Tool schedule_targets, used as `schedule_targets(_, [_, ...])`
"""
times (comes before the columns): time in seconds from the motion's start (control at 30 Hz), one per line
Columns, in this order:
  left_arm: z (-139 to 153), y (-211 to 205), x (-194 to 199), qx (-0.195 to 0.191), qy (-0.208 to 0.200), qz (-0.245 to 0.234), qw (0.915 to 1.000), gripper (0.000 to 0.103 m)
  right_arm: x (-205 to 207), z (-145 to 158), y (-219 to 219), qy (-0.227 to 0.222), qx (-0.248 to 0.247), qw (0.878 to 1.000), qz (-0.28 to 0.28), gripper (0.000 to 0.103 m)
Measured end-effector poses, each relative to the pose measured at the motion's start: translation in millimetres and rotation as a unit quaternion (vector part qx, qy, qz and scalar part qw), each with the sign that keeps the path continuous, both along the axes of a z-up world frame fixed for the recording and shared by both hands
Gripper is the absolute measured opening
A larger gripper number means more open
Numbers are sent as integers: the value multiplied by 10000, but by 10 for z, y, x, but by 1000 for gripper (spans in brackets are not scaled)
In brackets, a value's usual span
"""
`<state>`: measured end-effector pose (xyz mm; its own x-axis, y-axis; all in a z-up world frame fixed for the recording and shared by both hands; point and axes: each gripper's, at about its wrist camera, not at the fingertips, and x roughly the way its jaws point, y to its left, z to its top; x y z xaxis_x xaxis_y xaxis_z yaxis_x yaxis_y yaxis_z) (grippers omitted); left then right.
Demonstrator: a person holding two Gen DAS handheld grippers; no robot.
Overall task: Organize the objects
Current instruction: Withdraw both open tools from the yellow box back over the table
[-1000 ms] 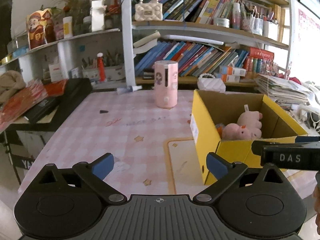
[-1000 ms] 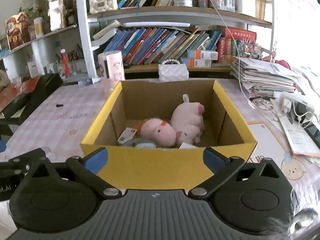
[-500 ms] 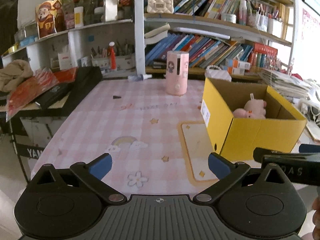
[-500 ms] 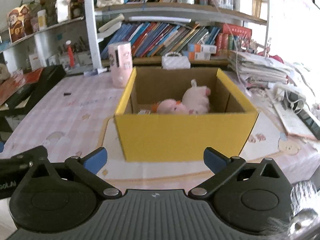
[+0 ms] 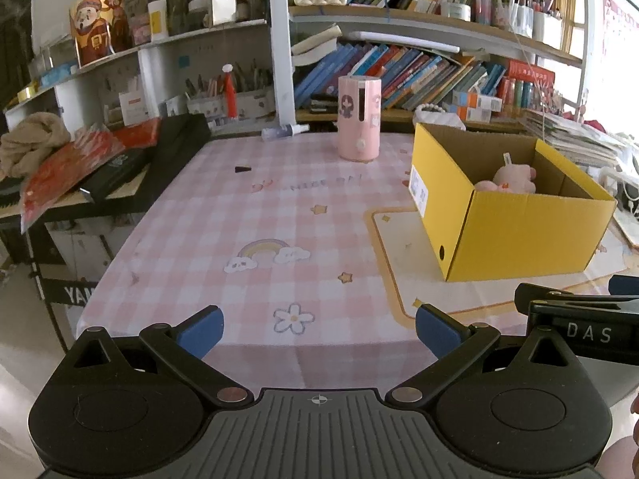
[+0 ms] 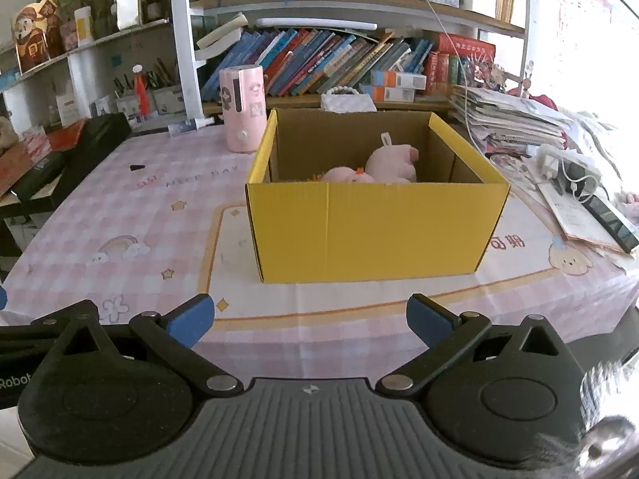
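**Mostly hidden toys in the yellow box**

We see only the tops of two pink plush toys (image 6: 389,161) over the wall of one yellow box (image 6: 371,227). What lies under them is hidden. The box sits on the checked tablecloth (image 5: 259,219), its long side across the right view. Our left gripper (image 5: 319,329) and right gripper (image 6: 310,318) are both spread wide, holding nothing.
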<state>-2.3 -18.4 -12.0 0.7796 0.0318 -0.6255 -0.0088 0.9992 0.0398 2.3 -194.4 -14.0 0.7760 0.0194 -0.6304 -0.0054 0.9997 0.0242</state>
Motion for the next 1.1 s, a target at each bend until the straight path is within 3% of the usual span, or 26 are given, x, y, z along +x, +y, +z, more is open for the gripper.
schedule_targets(1.1, [-42,92,-105,1,87,199,9998,103,-137,-14,146,11,-279,9996,-59,103])
